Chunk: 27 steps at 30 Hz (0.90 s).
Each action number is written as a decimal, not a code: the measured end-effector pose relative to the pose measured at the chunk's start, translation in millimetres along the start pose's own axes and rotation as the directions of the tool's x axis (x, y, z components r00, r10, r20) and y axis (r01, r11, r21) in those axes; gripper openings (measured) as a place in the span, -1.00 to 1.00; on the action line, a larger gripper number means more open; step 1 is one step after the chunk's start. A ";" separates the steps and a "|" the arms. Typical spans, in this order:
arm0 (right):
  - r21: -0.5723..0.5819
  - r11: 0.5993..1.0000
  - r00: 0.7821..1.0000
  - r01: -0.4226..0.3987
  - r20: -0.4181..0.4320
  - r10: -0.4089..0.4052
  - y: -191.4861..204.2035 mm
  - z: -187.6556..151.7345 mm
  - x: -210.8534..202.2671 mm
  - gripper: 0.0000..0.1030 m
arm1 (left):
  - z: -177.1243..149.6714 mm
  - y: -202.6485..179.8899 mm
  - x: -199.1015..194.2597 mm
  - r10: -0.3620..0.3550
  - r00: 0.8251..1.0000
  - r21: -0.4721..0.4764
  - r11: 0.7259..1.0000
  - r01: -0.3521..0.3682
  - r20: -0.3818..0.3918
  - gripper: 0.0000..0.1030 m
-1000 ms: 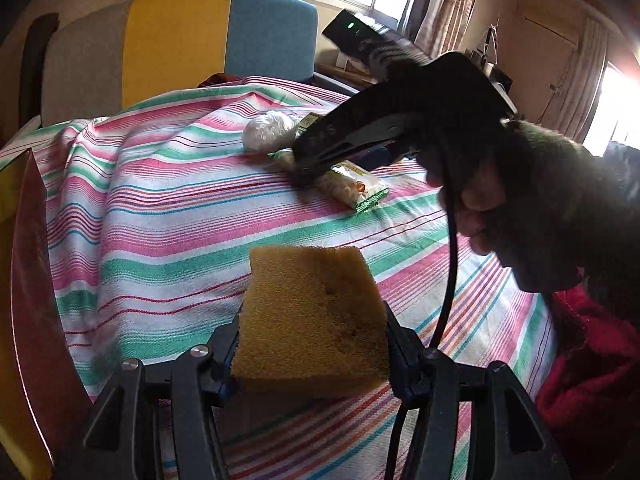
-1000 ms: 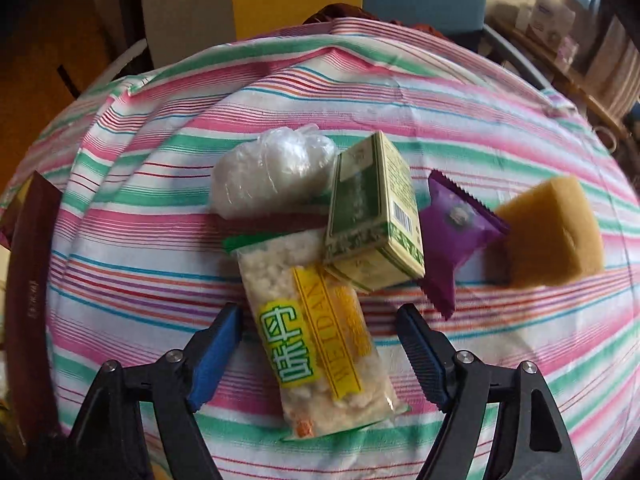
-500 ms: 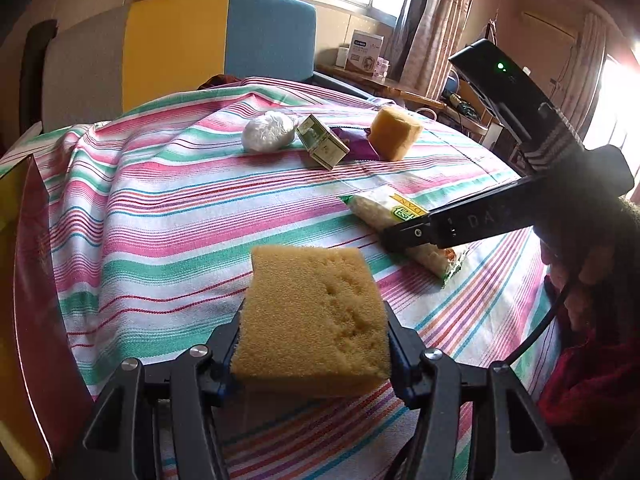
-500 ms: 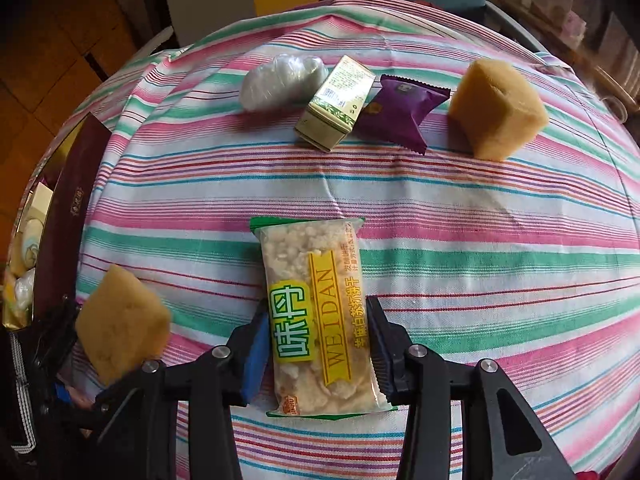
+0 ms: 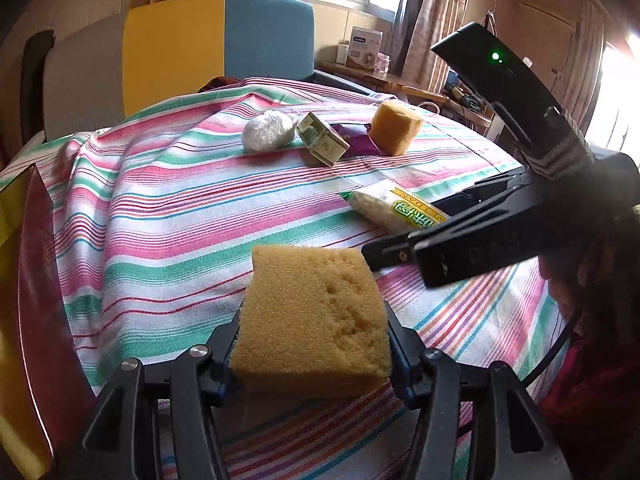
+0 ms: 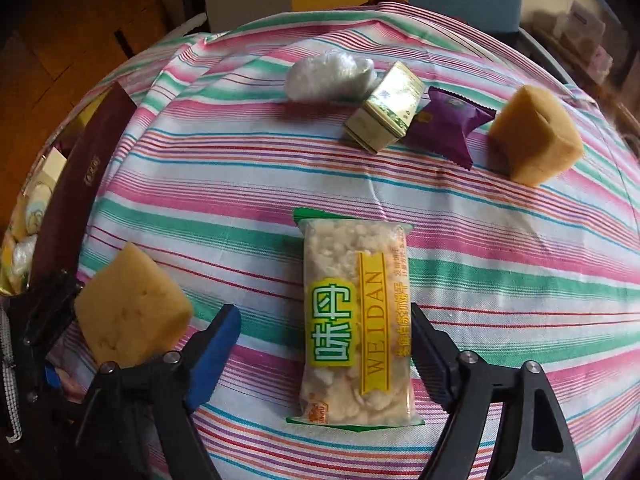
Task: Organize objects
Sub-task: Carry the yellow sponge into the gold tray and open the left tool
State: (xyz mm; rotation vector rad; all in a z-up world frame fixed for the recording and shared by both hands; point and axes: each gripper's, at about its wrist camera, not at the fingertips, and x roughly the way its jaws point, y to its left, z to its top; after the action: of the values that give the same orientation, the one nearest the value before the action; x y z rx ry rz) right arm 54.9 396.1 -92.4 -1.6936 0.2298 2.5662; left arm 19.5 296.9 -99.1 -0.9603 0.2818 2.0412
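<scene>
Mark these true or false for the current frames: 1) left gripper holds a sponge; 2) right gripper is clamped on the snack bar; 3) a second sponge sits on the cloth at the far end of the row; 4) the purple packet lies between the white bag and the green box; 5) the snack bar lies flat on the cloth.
1) True. The left gripper is shut on the sponge.
2) False. The right gripper is opening; the snack bar lies between its fingers, and the left one stands clear.
3) True. The second sponge sits there.
4) False. The purple packet lies between the green box and the second sponge; the white bag is on the box's other side.
5) True. It lies on the striped cloth.
</scene>
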 end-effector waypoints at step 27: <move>-0.017 0.997 0.995 0.074 0.066 -0.072 -8.5 -0.4 -6.0 -0.11 | 42.1 47.9 -109.7 0.181 0.982 -0.221 0.961 -0.166 0.051 0.08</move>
State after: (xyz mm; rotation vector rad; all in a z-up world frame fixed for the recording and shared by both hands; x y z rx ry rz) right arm 58.7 404.7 -87.8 -1.5904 0.1376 2.5733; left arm -1.1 222.7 1.7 -1.0217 0.1098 2.2979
